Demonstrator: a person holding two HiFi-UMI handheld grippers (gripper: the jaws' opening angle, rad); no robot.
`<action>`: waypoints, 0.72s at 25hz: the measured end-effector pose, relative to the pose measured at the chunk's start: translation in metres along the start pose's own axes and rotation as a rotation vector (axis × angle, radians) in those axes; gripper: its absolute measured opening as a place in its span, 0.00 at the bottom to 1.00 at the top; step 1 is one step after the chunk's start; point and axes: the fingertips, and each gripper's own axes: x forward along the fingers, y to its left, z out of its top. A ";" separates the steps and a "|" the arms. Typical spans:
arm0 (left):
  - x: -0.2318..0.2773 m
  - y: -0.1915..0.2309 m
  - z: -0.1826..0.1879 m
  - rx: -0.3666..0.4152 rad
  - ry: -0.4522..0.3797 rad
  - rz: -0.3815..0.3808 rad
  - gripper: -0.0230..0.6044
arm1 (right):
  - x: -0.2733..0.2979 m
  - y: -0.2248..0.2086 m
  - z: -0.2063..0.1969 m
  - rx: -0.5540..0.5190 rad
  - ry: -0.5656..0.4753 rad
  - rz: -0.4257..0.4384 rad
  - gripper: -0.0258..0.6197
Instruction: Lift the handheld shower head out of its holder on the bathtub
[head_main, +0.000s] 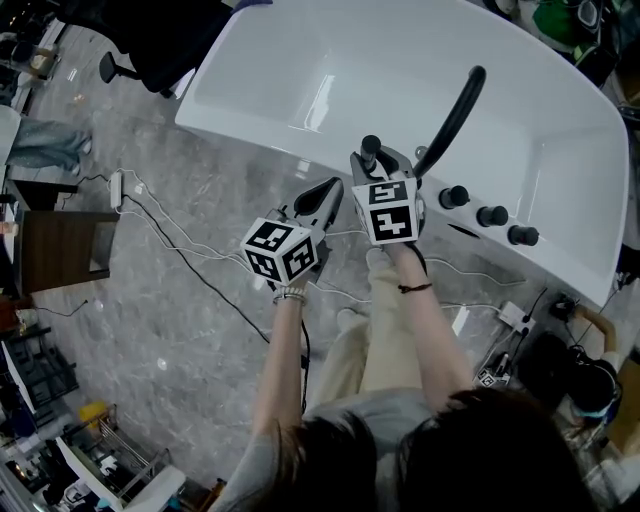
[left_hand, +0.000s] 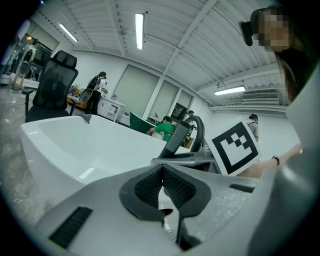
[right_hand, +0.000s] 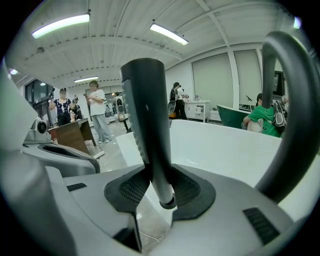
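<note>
Right gripper view shows our right gripper (right_hand: 161, 192) clamped low on the stiff, slick, we judge light shower head (right_hand: 145, 115) by the bathtub (right_hand: 225, 145) rim, while our left gripper (left_hand: 162, 182) has its jaws closed and empty.

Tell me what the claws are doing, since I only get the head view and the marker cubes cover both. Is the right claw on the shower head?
Observer: Yes. In the right gripper view, the right claw has both pads pressed on the dark stem of the shower head.
Operator: Is the stem's lower end sitting in anything?
Observer: No. Its ringed tip shows just below the pads, with nothing around it.
Operator: And the left claw?
Observer: The left gripper view shows the left claw closed, with nothing between its pads.
</note>
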 end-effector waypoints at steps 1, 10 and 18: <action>-0.001 -0.002 0.004 0.001 -0.004 -0.001 0.04 | -0.003 0.000 0.002 0.000 -0.002 -0.004 0.24; -0.012 -0.021 0.039 0.020 -0.031 -0.007 0.04 | -0.033 0.003 0.039 0.006 -0.037 0.007 0.24; -0.020 -0.047 0.064 0.034 -0.054 -0.013 0.04 | -0.066 0.002 0.069 -0.011 -0.072 0.019 0.24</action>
